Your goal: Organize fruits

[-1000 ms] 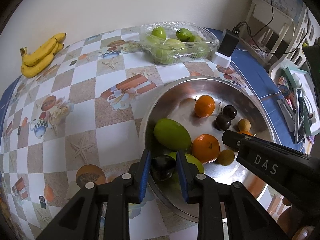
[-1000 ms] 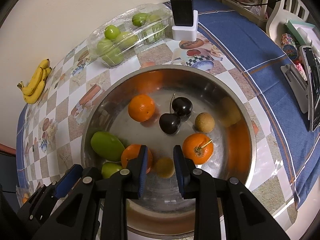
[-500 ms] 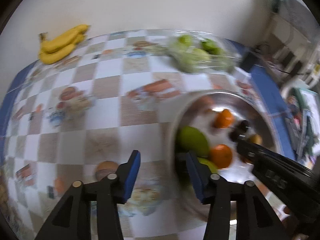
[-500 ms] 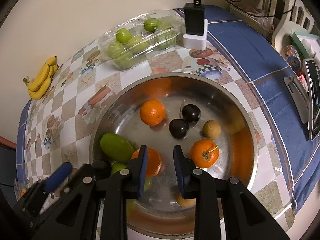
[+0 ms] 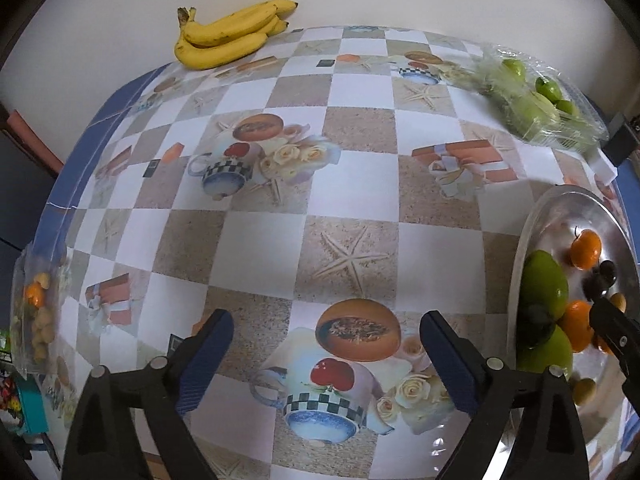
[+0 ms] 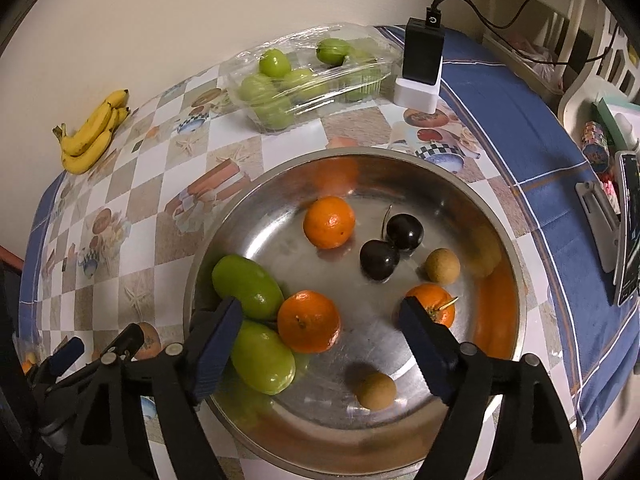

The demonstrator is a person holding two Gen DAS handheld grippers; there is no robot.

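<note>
Fruits [image 6: 309,321] in bowl [image 6: 516,276], partly hidden by right claw [image 6: 322,350]; both claws wide open, empty; left claw [image 5: 326,364].

Left wrist view faces tablecloth [image 5: 352,184]; right wrist view overlooks the shared steel bowl [image 6: 516,280] closely.

Left gripper [image 5: 326,356] now spread wide, swung off the bowl [image 5: 520,248] over tablecloth; right gripper [image 6: 320,344] opened, longan [image 6: 376,390] dropped

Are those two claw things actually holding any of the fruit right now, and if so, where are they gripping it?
Nothing is held. The left gripper is open above the tablecloth, and the right gripper is open over the metal bowl, with no fruit between its fingers.
</note>
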